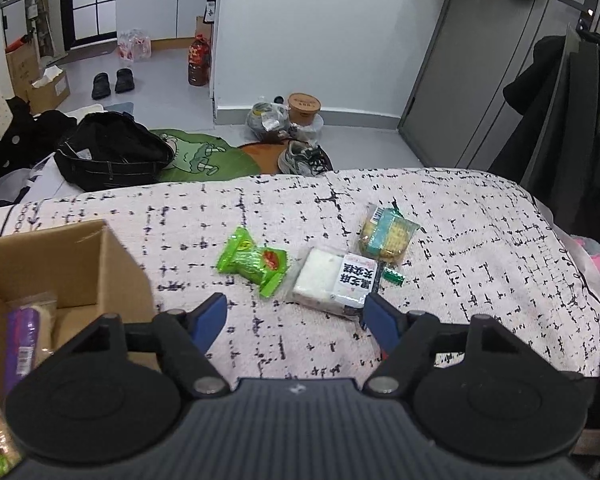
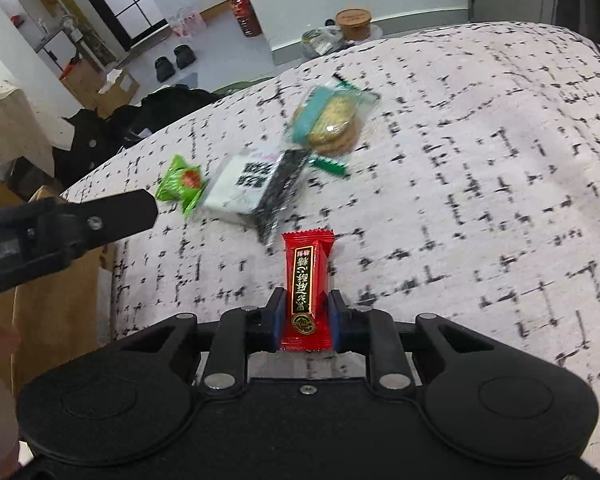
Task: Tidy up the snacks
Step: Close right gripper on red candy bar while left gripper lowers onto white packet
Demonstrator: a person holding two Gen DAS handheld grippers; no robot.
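At the far left of my left wrist view sits the cardboard box [image 1: 80,264], its flaps open, with a purple packet [image 1: 20,344] standing inside against a pale wrapped snack. The box rests on the bed [image 1: 480,240], whose cover is pale pink with broken black lines. My left tool [image 1: 294,314] hangs over that cover just right of the box, its blue pads spread apart with nothing between them, so it is released. Beyond its tips lies the green snack packet [image 1: 254,262], then, touching or nearly touching it on the right, the white packet with black print [image 1: 334,280], whose near corner lies close to my right-hand pad. A small green strip [image 1: 394,277] pokes out beside that white packet, and the clear bag of round biscuits [image 1: 386,234] lies just behind it, further right. In my right wrist view the same three packets lie in a row across the cover, blurred, with my left tool's black finger reaching in from the left edge towards the green one. My right tool [image 2: 306,314] is clenched on the red candy bar [image 2: 308,276], the pads pressing its two long sides, the wrapper pointing forward past the fingertips above the bedcover.
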